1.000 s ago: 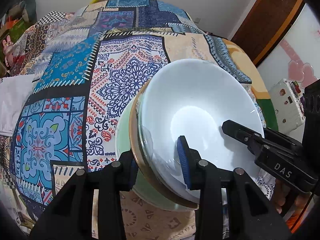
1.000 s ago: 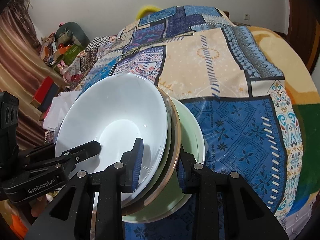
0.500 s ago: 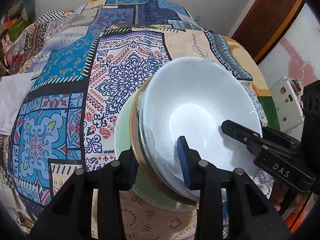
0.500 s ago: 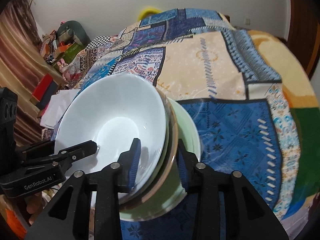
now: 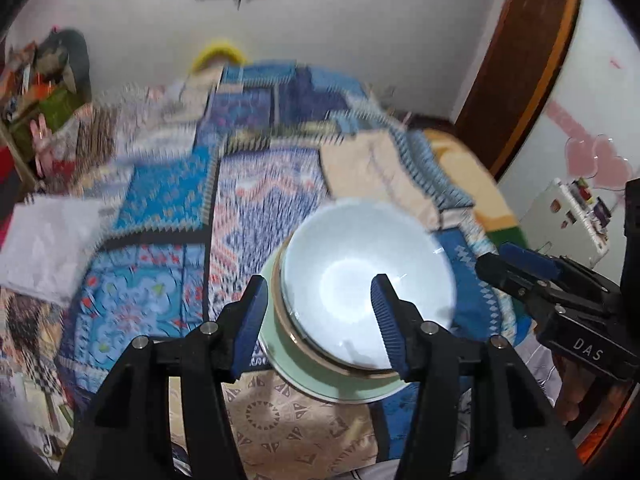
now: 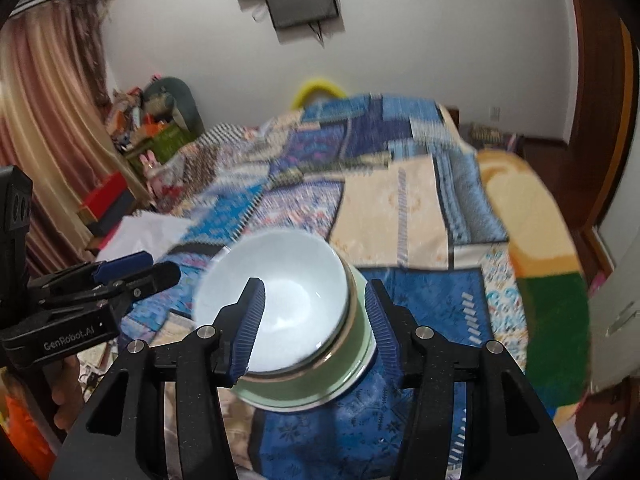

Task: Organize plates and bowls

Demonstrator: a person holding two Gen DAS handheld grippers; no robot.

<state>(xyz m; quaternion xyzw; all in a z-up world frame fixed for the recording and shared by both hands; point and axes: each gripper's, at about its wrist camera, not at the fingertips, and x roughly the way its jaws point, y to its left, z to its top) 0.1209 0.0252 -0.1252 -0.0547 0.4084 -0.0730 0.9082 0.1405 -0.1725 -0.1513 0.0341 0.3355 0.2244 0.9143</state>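
Stack: a white bowl (image 5: 368, 280) is nested on a gold-rimmed dish and a green plate (image 5: 288, 368), set on the bed (image 5: 160, 208) near its near edge.
Left gripper (image 5: 320, 320): fingers (image 5: 250, 320) are released and opening; the stack is seen below and between them, untouched.
Right gripper (image 6: 316, 324): fingers (image 6: 248, 328) are released and opening; the stack's rim is framed between them, clear of both pads.
Bed cover: patchwork, blurred.
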